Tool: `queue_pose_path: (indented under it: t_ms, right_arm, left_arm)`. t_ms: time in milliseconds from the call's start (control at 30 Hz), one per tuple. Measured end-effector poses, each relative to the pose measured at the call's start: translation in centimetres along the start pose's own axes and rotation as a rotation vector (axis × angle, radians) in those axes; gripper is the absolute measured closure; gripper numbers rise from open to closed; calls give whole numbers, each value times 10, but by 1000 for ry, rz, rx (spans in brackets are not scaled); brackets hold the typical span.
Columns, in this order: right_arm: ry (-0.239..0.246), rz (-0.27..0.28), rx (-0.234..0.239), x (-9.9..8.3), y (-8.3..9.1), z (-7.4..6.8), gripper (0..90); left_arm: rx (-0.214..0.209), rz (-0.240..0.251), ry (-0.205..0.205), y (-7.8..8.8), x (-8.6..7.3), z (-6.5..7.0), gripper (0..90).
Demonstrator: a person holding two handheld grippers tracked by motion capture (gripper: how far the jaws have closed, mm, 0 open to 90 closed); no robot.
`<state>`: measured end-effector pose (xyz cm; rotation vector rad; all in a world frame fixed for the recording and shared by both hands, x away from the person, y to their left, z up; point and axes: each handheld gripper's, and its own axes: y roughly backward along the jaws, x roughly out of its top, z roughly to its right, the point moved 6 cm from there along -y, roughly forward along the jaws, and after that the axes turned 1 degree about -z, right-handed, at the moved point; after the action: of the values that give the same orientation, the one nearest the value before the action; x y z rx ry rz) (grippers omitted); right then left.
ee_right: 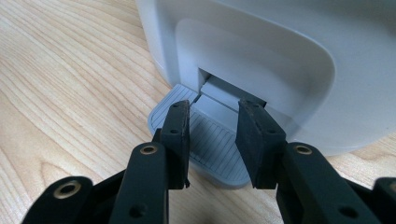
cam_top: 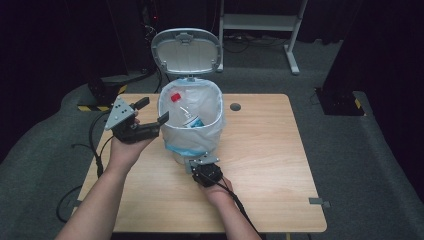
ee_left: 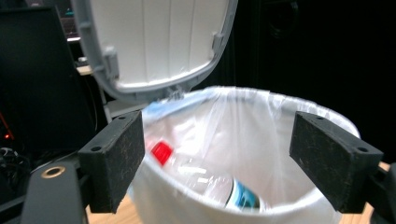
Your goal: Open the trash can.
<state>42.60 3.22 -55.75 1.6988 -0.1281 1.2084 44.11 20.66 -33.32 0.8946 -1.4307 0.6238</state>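
Nearest the person, the right gripper point(cam_top: 204, 165) rests low on the pale wooden desk point(cam_top: 270, 165), its jaws partly spread and empty, their tips pressing down on the ribbed grey foot pedal point(ee_right: 212, 140) at the base of the small white plastic pedal bin point(ee_right: 261, 56). The pedal is stiff plastic and needs steady downward pressure, judging by the raised grey-rimmed white lid point(cam_top: 186, 51).

Just left of the bin, the left gripper point(cam_top: 152, 112) hovers at rim height with its jaws spread wide and nothing between them, one jaw tip near the bag's edge.

Inside the bin, a thin translucent white plastic liner bag point(ee_left: 243, 135) folds over the rim. It looks soft, slippery and easily torn, so the gathered rim fold is the best place to pinch it. A clear plastic bottle with a red cap point(ee_left: 198, 175) lies slanted in the bag, cap towards the left gripper. It appears empty and light, smooth and easily dented, best grasped across its body or neck.
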Motion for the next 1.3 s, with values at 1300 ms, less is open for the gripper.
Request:
queue_pose_path:
  t_ms: [1300]
  right_arm:
    - [12, 6, -5, 0, 0, 1, 648]
  left_arm:
    - [40, -287, 121, 21, -153, -24, 184]
